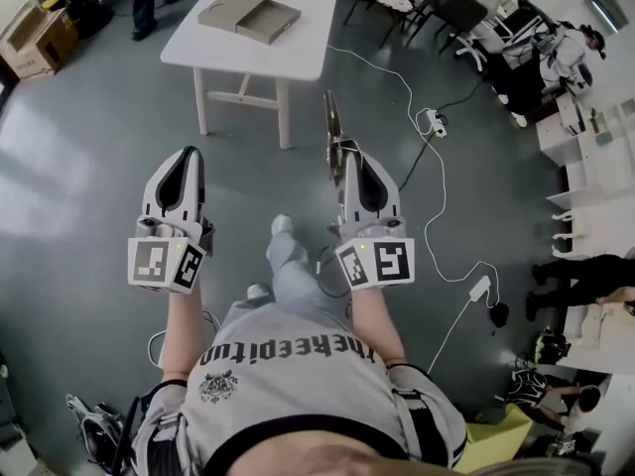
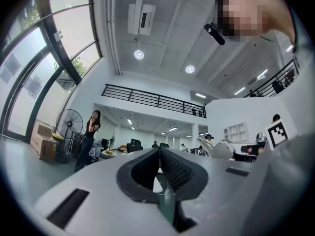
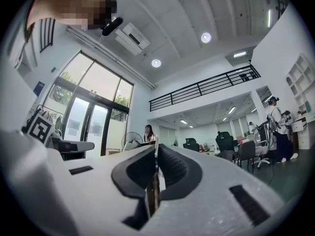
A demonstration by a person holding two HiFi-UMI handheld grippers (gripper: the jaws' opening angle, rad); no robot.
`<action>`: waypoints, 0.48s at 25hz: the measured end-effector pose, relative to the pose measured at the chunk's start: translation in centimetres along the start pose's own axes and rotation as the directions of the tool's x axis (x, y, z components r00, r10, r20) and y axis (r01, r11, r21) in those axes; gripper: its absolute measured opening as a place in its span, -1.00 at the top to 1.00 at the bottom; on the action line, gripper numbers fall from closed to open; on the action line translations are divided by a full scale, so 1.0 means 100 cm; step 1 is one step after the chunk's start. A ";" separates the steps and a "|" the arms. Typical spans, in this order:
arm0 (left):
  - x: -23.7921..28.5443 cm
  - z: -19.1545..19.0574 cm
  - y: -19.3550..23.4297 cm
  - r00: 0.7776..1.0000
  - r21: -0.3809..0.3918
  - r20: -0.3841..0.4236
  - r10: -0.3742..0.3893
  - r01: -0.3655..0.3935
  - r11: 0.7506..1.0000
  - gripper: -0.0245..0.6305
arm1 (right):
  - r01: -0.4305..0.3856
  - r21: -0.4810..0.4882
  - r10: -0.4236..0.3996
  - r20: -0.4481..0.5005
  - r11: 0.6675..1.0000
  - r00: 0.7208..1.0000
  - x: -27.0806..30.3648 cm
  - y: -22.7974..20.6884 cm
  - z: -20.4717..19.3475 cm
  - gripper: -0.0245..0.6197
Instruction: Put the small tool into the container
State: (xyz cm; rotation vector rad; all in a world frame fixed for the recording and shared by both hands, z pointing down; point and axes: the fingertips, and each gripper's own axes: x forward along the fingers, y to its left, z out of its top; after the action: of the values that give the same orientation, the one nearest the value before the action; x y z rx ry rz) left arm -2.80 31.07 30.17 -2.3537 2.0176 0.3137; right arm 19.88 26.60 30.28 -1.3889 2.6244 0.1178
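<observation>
My right gripper (image 1: 355, 159) is shut on a small thin tool (image 1: 333, 125) that sticks out forward past its tips, over the grey floor. In the right gripper view the tool (image 3: 156, 154) shows edge-on as a narrow strip pinched between the black pads. My left gripper (image 1: 189, 157) is held level with it on the left, its jaws together with nothing in them; its pads (image 2: 170, 166) meet in the left gripper view. The container, a shallow cardboard tray (image 1: 250, 15), lies on a white table (image 1: 298, 38) ahead of both grippers.
White cables and a power strip (image 1: 434, 122) trail across the floor to the right. A cardboard box (image 1: 40, 40) stands at the far left, chairs and desks (image 1: 466, 13) at the far right. The person's legs and shoes (image 1: 282, 228) are below the grippers.
</observation>
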 end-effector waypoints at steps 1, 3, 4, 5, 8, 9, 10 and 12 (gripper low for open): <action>0.007 -0.003 0.004 1.000 0.000 0.000 0.002 -0.002 1.000 0.88 | 0.001 0.003 -0.001 0.001 1.000 1.000 0.009 -0.004 -0.004 0.91; 0.024 -0.011 0.012 1.000 0.001 0.002 0.008 -0.008 1.000 0.88 | -0.002 0.006 0.002 0.003 1.000 1.000 0.027 -0.012 -0.013 0.91; 0.033 -0.014 0.017 1.000 0.003 0.004 0.012 -0.012 1.000 0.88 | -0.005 0.008 0.005 0.004 1.000 1.000 0.037 -0.017 -0.017 0.91; 0.043 -0.015 0.021 1.000 0.006 0.006 0.015 -0.015 1.000 0.88 | -0.009 0.010 0.009 0.008 1.000 1.000 0.048 -0.021 -0.020 0.91; 0.078 -0.011 0.036 1.000 0.021 0.016 0.024 -0.025 0.999 0.88 | -0.021 0.019 0.021 0.022 1.000 1.000 0.089 -0.036 -0.023 0.91; 0.093 -0.009 0.041 0.999 0.025 0.019 0.026 -0.027 0.999 0.88 | -0.025 0.022 0.024 0.024 0.999 0.999 0.105 -0.041 -0.023 0.91; 0.108 -0.006 0.047 0.999 0.028 0.022 0.027 -0.028 0.999 0.88 | -0.028 0.024 0.027 0.025 0.999 0.999 0.121 -0.046 -0.023 0.91; 0.138 -0.001 0.058 0.999 0.033 0.027 0.029 -0.030 0.999 0.88 | -0.036 0.026 0.035 0.027 0.999 0.999 0.153 -0.058 -0.021 0.91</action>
State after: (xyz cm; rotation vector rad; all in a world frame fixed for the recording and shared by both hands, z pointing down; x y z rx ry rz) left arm -6.48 16.62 28.58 -2.2899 2.0315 0.3081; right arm 15.96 10.56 29.53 -1.3234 2.6196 0.1048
